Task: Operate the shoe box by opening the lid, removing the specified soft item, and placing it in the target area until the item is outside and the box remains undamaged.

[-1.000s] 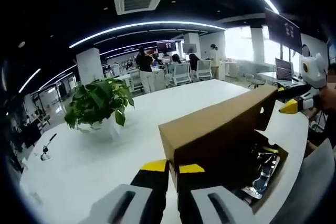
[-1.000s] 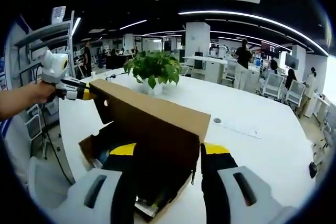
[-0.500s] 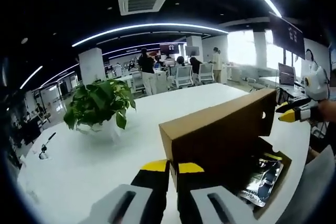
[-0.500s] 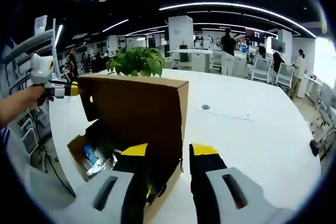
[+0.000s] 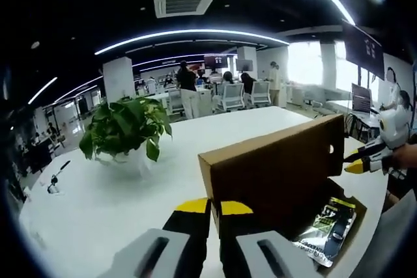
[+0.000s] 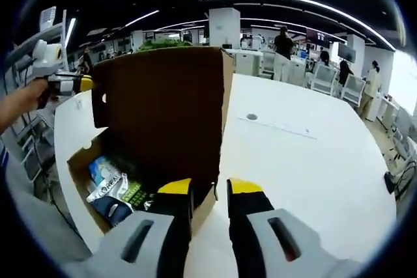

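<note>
The brown cardboard shoe box (image 6: 81,183) lies open on the white table (image 6: 306,161), its lid (image 6: 163,112) raised upright. Soft packets lie inside: a blue-white one (image 6: 104,170), a green-printed one (image 6: 127,192), and a dark glossy one (image 5: 326,226). My left gripper (image 5: 214,208) is shut on the lid's near corner (image 5: 207,167); it also shows at the lid's far end (image 6: 65,84). My right gripper (image 6: 210,187) straddles the lid's lower end edge, jaws narrowly apart with a gap showing. From the left gripper view it sits by the lid's side flap (image 5: 357,161).
A potted green plant (image 5: 124,128) stands on the table behind the box. A small dark disc (image 6: 251,117) lies on the tabletop. People, white chairs and desks fill the office beyond. A hand (image 6: 23,99) holds the left gripper near the table's edge.
The lid has swung up from slanted to upright. My right gripper's jaws have narrowed a lot and its view has dropped toward the box's inside. The left gripper kept its hold.
</note>
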A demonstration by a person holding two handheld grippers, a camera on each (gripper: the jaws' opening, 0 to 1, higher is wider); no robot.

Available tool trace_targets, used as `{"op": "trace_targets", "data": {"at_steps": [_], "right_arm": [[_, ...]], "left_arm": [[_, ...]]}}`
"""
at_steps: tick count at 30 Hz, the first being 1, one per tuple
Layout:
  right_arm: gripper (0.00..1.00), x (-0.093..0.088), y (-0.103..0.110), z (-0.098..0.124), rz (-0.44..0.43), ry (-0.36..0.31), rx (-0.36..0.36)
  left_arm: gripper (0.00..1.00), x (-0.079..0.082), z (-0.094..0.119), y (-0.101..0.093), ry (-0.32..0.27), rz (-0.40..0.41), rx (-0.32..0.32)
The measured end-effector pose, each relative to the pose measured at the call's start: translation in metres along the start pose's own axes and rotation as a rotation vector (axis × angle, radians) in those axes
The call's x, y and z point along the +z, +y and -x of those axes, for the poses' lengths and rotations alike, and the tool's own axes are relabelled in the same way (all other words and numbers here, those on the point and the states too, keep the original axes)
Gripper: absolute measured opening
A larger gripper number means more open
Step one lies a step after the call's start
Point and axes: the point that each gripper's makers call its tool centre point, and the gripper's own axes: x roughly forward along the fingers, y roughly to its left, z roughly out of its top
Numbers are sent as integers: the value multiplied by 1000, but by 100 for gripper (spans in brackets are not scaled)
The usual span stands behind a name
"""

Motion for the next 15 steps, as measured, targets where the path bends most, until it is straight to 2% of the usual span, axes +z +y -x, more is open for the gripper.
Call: {"op": "trace_targets", "data": {"at_steps": [8,15], "right_arm": [[8,-2,-6,-20,-40,17,-1],[1,-10,-5,-28,-51,40,-5]], "left_arm": [[3,2,-8,3,-2,12,10],[3,2,-13,5,-5,22,18]]}}
